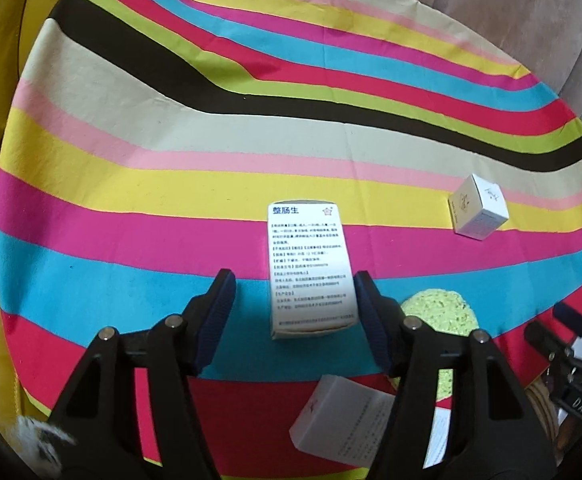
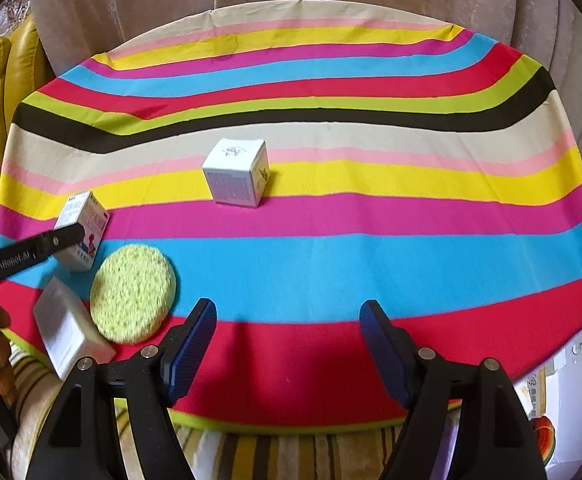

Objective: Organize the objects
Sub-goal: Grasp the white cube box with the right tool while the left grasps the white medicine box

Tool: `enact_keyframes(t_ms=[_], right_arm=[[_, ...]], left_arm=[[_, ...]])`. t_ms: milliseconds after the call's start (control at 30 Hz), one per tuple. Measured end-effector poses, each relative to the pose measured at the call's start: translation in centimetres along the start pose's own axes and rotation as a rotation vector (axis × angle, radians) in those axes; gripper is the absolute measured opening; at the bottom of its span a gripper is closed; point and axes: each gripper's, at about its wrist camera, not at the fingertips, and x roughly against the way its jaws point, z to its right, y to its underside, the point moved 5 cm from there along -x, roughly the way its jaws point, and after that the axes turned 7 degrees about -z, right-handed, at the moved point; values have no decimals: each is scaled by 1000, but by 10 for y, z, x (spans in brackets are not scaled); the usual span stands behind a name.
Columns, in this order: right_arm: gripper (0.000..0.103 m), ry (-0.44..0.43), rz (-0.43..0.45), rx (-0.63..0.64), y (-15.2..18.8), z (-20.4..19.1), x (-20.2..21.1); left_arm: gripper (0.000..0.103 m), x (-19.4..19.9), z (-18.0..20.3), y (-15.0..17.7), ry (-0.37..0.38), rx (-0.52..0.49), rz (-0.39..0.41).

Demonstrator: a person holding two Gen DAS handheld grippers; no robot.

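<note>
- Striped cloth [image 1: 131,184] covers the table; all the items sit on it.
- Medicine box [image 1: 309,268]: white, printed text on the upper face, lying flat. In the left wrist view its long axis runs straight away from the camera, in line with the gripper; the blue-titled end points to the far side, the near end faces the camera.
- Left gripper [image 1: 295,304]: jaws apart, straddling the near half of the medicine box. Right pad looks touching or nearly touching the box's right edge; left pad clearly has a gap. Not clamped.
- Right wrist view shows the same box at far left, one black finger of the left gripper across it.
- Green sponge [image 2: 133,294]: round disc, flat, just beside the medicine box on its right, partly behind the left gripper's right finger.
- Small white box [image 2: 71,330]: near edge of the table, touching or just beside the sponge, long axis angled to the table edge.
- Cube box [image 2: 237,174]: upright on the yellow and pink stripes, well apart from the rest, one corner turned toward the right camera.
- Right gripper [image 2: 287,344]: jaws apart, nothing between them, over bare red and blue stripes near the table edge.
</note>
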Motion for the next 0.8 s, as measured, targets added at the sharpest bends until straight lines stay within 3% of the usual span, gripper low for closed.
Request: enact_keyframes(t_ms=[133,400,800], right_arm=[[75,-2,24,-5,-14,-6,-4],[83,16,84,-4,-47,-17,-18],[83,65,120,-10,-83,-32,-48]], left_arm=[[45,-4,2,0,6,-10,-13],[44,2,-3,1,42,21,42],[44,17,-6,3,34,44,140]])
